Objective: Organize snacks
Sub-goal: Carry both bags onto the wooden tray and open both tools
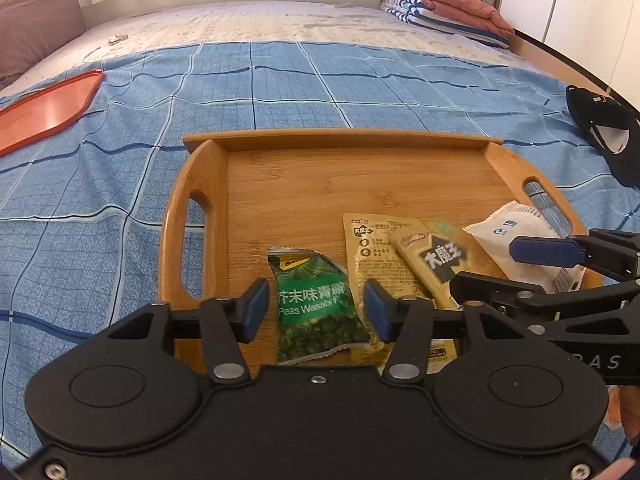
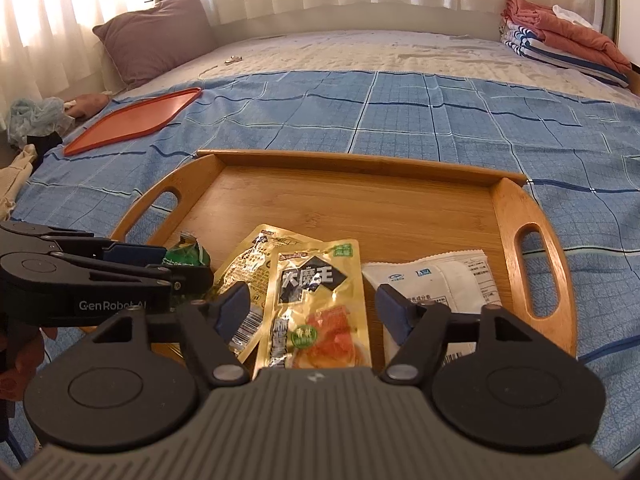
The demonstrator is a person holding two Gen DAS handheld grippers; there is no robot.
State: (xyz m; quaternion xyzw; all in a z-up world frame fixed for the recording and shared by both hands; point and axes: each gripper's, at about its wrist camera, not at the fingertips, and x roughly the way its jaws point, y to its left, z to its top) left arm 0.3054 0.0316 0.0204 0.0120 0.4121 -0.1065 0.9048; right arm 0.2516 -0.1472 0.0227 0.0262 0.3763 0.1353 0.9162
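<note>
A bamboo tray (image 1: 352,176) with cut-out handles sits on a blue checked bedsheet (image 1: 120,120), and all four snack packets lie along the tray's near edge. The green wasabi peas packet (image 1: 316,304) is toward the near left corner; the left gripper (image 1: 316,306) hangs over it with its jaws partly open, one blue pad on each side of the packet, neither one pressing on it. Just right of the peas lie two yellow packets, one overlapping the other: a yellow packet (image 2: 240,264) showing its printed back, and on top a yellow packet with black lettering (image 2: 316,304). The right gripper (image 2: 316,308) straddles that upper packet with jaws wide open, holding nothing. A white snack packet (image 2: 436,280) rests toward the near right corner, beside the right handle. The tray's far half is bare wood. Off the tray, an orange tray (image 2: 132,120) lies on the sheet's far left (well apart from the bamboo one), with folded laundry (image 2: 560,36) at the bed's far right corner
</note>
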